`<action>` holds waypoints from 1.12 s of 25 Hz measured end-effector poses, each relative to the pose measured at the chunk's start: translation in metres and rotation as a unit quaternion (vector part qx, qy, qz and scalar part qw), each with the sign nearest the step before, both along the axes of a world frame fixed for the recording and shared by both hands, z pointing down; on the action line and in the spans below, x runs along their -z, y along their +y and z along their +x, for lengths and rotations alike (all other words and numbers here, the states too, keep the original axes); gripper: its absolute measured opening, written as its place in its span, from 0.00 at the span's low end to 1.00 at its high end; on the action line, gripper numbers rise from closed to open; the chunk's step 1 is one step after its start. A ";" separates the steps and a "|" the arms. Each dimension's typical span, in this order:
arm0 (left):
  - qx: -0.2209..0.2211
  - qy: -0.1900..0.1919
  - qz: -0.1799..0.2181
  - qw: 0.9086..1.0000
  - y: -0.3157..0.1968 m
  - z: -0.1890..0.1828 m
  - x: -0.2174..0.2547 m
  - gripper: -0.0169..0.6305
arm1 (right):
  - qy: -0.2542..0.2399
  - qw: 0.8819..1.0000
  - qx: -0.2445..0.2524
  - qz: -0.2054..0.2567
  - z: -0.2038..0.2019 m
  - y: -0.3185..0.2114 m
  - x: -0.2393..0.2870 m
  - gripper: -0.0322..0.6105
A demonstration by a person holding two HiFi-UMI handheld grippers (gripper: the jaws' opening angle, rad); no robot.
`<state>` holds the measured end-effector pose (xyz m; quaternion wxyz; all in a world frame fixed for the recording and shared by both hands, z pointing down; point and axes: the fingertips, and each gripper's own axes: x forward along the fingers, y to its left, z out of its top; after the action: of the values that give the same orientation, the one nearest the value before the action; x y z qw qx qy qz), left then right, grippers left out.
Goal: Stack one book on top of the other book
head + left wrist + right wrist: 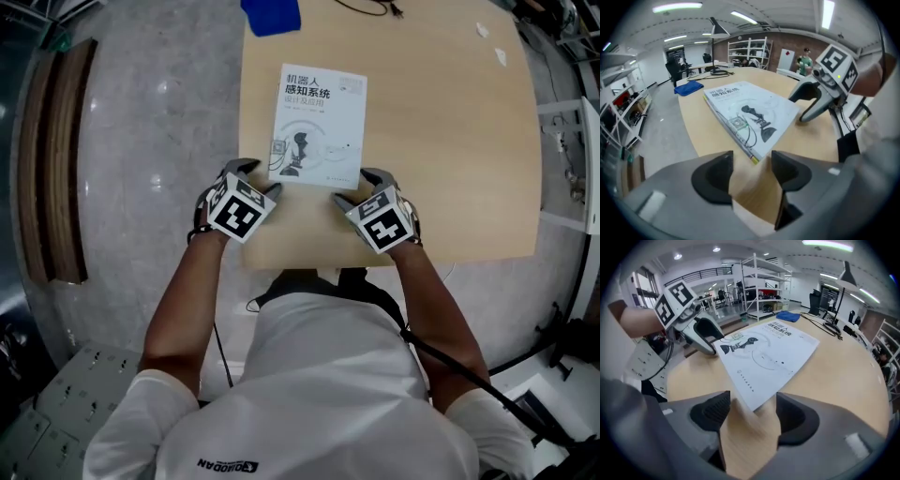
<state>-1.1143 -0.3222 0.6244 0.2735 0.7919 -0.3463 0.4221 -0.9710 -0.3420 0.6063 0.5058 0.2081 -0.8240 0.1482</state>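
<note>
Pale wood tabletop (450,141), white rectangular book (319,127) flat near front edge, 2nd book beneath hard to tell, blue cloth (271,15) cut off at top, L gripper (260,178) + R gripper (359,187) jaws wide, empty, by book's near corners

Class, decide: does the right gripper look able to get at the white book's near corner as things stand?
Probably yes: the right gripper is open, and the white book's corner lies in line with its jaws on the table, nothing between.
</note>
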 end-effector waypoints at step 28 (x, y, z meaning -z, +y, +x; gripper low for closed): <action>-0.038 -0.045 -0.014 0.998 0.003 0.039 -0.009 0.37 | 0.060 0.998 0.017 0.029 0.018 -0.024 -0.011 0.46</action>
<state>-1.0758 -0.3191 0.6338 0.2521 0.7807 -0.3217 0.4727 -0.9528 -0.3662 0.6170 0.5504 0.2168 -0.7997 0.1028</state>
